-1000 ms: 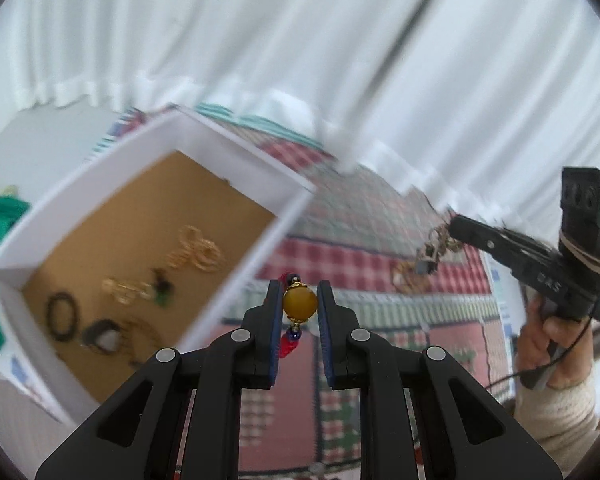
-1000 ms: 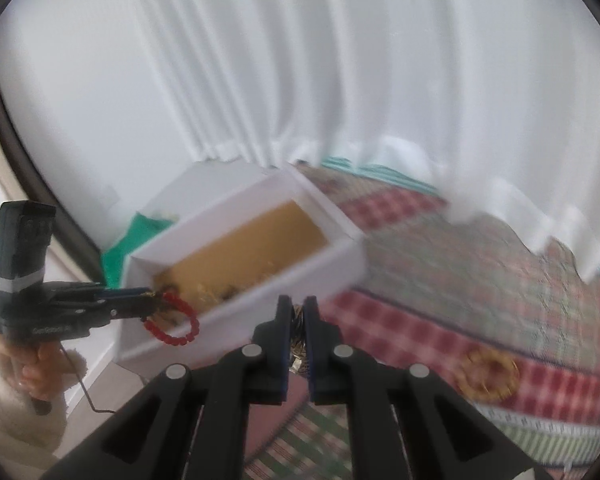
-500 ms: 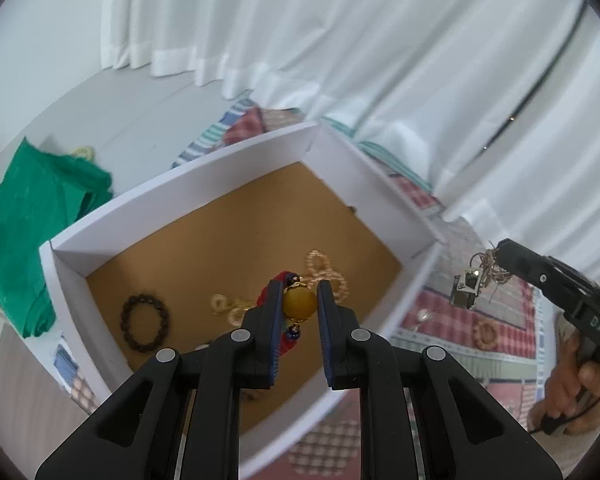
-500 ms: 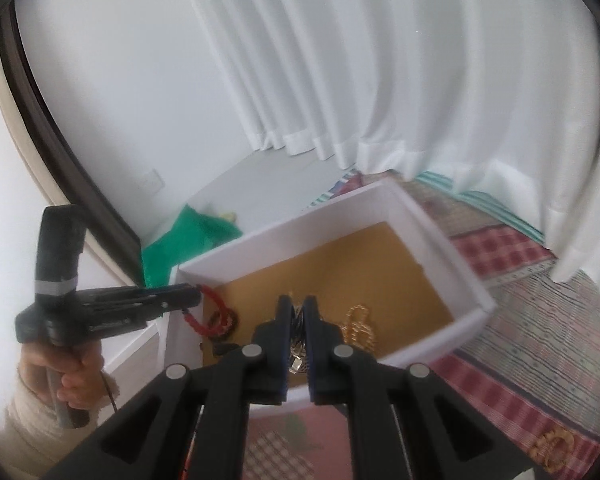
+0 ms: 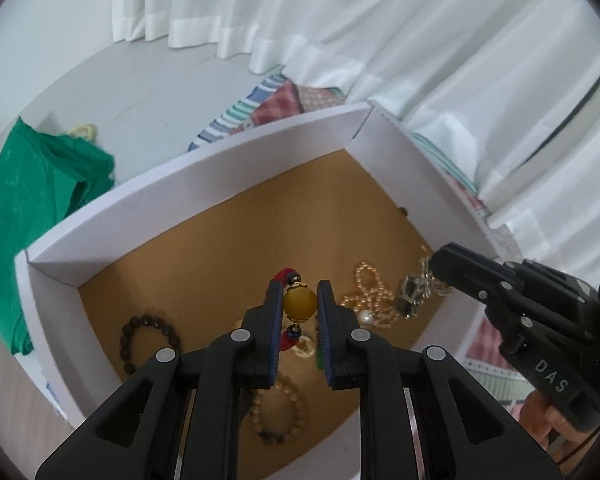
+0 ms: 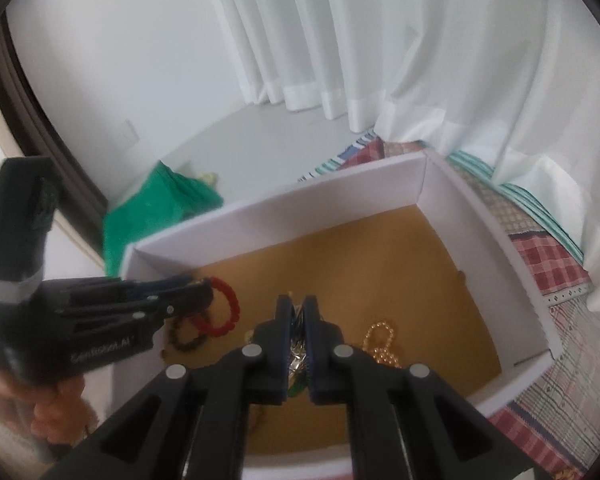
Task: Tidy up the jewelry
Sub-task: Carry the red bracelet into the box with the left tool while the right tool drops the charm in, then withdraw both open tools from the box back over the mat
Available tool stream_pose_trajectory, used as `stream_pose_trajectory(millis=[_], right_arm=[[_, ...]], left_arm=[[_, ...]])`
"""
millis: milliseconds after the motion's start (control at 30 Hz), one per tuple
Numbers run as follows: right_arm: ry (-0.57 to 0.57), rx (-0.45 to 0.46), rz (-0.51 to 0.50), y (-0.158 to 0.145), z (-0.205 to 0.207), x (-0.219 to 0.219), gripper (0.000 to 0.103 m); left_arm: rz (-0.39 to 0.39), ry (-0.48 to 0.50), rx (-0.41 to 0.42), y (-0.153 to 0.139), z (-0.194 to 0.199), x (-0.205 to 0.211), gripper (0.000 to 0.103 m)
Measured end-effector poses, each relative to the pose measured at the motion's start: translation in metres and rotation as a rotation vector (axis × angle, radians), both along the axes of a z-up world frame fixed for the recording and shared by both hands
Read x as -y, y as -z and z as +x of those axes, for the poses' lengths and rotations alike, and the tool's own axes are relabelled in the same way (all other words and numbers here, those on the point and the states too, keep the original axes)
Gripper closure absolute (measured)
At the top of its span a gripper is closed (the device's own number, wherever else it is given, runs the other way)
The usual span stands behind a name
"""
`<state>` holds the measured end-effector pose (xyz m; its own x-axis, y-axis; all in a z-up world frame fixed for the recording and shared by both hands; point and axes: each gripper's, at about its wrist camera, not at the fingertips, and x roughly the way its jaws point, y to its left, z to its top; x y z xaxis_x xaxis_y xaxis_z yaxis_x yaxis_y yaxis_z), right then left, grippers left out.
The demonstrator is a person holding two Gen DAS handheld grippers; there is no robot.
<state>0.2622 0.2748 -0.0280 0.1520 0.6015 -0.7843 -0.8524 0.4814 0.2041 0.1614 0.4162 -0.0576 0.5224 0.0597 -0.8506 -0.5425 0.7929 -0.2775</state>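
A white box with a brown floor lies under both grippers; it also shows in the right wrist view. My left gripper is shut on a red bead bracelet with a big amber bead, held above the box floor; its red loop hangs from that gripper in the right wrist view. My right gripper is shut on a silver chain piece; that piece dangles over the box in the left wrist view.
In the box lie a dark bead bracelet, a pearl string, a tan bead bracelet and other small pieces. A green cloth lies left of the box. A checked cloth and white curtains are behind.
Both grippers have moved from over the checked cloth to above the box, carrying their jewelry. The box now fills both views.
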Motion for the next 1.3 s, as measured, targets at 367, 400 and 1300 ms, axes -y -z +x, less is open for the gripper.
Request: stream_pose_trajectory(millis=[367, 400, 1300], right_arm=[[0.070, 0.075, 0.028, 0.012, 0.005, -0.010, 0.059], [0.080, 0.091, 0.037, 0.006, 0.004, -0.003, 0.059], [0.558, 0.093, -0.100, 0.045, -0.074, 0.369, 0.037]], left_arm=[[0.047, -0.051, -0.031, 0.018, -0.006, -0.004, 0.051], [0.053, -0.049, -0.026, 0.015, -0.009, 0.000, 0.049], [0.018, 0.473, 0.101, 0.022, -0.052, 0.333, 0.022]])
